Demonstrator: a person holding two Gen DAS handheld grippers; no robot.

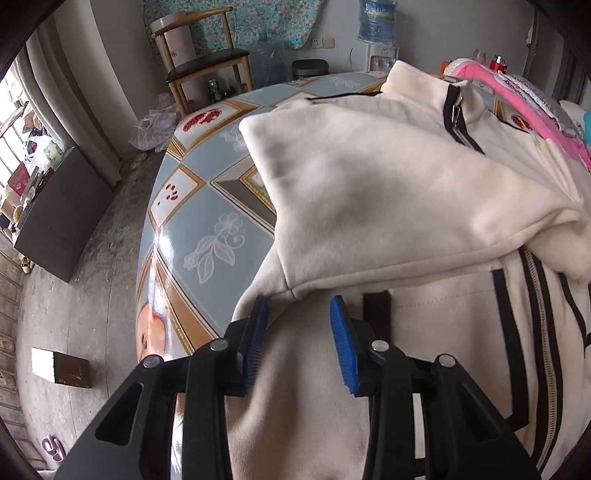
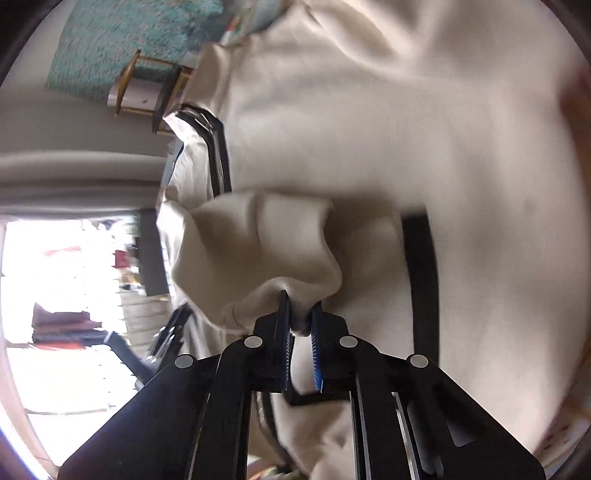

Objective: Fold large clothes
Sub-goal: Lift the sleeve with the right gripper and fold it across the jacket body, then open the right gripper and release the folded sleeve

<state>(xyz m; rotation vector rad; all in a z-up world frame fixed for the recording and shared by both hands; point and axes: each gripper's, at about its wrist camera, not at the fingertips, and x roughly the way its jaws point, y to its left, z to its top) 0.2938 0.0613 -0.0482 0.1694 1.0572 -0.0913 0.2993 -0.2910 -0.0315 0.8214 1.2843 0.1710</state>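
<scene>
The jacket [image 1: 388,192] is spread on the table [image 1: 207,221]. A fold is pinched by the right tongs [image 2: 301,317]; the left tongs [image 1: 299,317], spread at six o'clock, are best kept clear while it is laid flat.

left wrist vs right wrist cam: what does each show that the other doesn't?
Only the left wrist view shows the patterned table, the water dispenser bottle, the pink fabric beyond the jacket, and the left claw with its pads apart over cream cloth, pressing nothing.

Only the right wrist view shows the right claw shut on a bunched fold of the jacket, plus a bright window; this frame is rolled sideways and blurred.

Both show the cream jacket with black trim and zipper, the wooden chair, and the teal floral cloth.
</scene>
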